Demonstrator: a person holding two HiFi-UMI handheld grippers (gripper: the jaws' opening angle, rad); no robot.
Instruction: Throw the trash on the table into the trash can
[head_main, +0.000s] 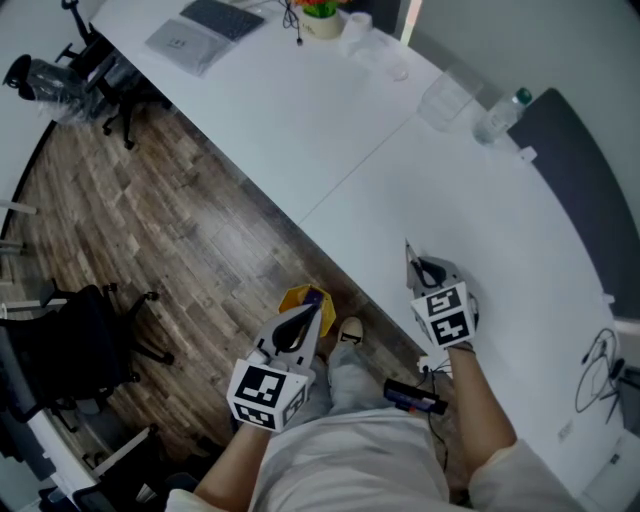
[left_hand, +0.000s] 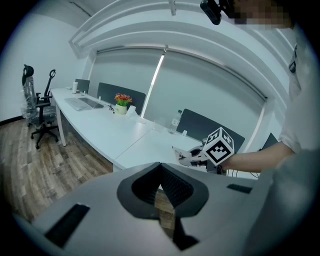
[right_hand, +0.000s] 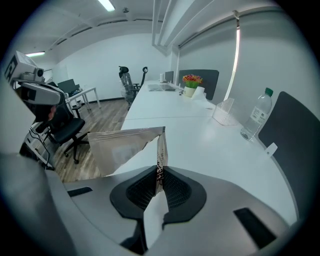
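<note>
My right gripper (head_main: 414, 262) rests at the near edge of the white table (head_main: 330, 130), shut on an empty torn silvery packet (right_hand: 120, 145). The packet's edge is pinched between the pads and its body flares out to the left. From the left gripper view the right gripper (left_hand: 192, 156) shows the packet (left_hand: 180, 153) sticking out at its tip. My left gripper (head_main: 303, 322) hangs over the wooden floor beside the table, its jaws together with nothing in them. Just beyond it on the floor lies a yellow thing (head_main: 302, 298), mostly hidden.
A water bottle (head_main: 500, 115), a clear plastic holder (head_main: 445, 100), a flower pot (head_main: 320, 15) and a laptop (head_main: 200, 30) stand along the table's far side. Office chairs (head_main: 60, 75) stand at the left. A dark partition (head_main: 580, 190) runs behind the table, with cables (head_main: 600, 365) at the right.
</note>
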